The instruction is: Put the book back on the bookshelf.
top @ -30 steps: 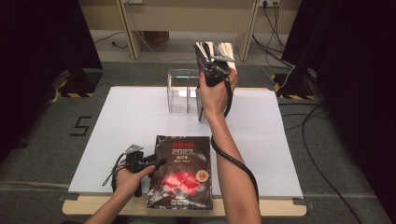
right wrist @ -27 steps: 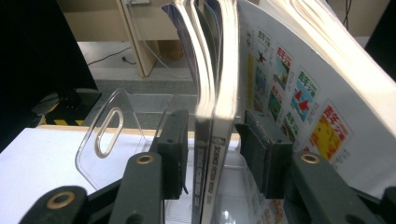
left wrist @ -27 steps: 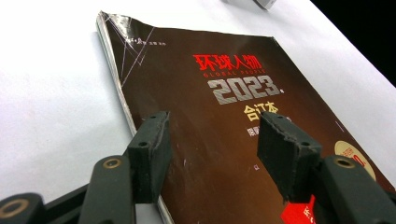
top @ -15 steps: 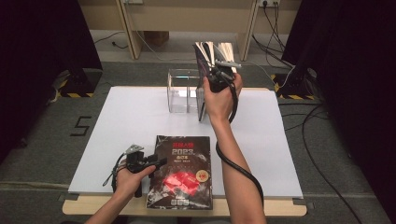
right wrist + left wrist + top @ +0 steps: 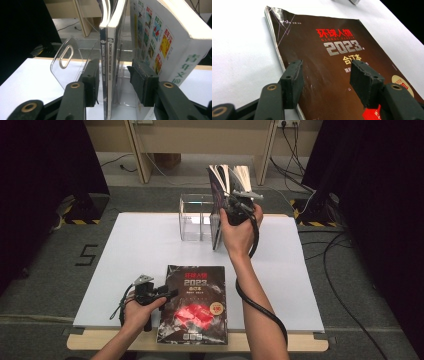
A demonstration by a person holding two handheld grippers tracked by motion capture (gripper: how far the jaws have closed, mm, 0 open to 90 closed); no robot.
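Note:
A dark magazine (image 5: pixel 195 305) (image 5: pixel 332 50) marked 2023 lies flat at the table's front. My left gripper (image 5: pixel 170 294) (image 5: pixel 325 67) rests open at its spine edge, one jaw on either side above the cover and nothing pinched. At the back, two thin magazines (image 5: pixel 217 195) (image 5: pixel 110 37) stand upright in a clear holder (image 5: pixel 192 217) (image 5: pixel 66 60). My right gripper (image 5: pixel 227 207) (image 5: pixel 112 65) straddles their spines; its jaws have just been opening. The left pad sits against them and a gap shows at the right pad. A thick white book (image 5: pixel 162 37) stands just beyond the right jaw.
The white table top (image 5: pixel 140 245) stretches left of the holder and between the two hands. A black cable hangs from the right gripper along the forearm. Desk legs, wall sockets and floor cables lie behind the table.
The right hand has drawn slightly back toward me and down along the upright magazines. The left hand and the flat magazine have not moved.

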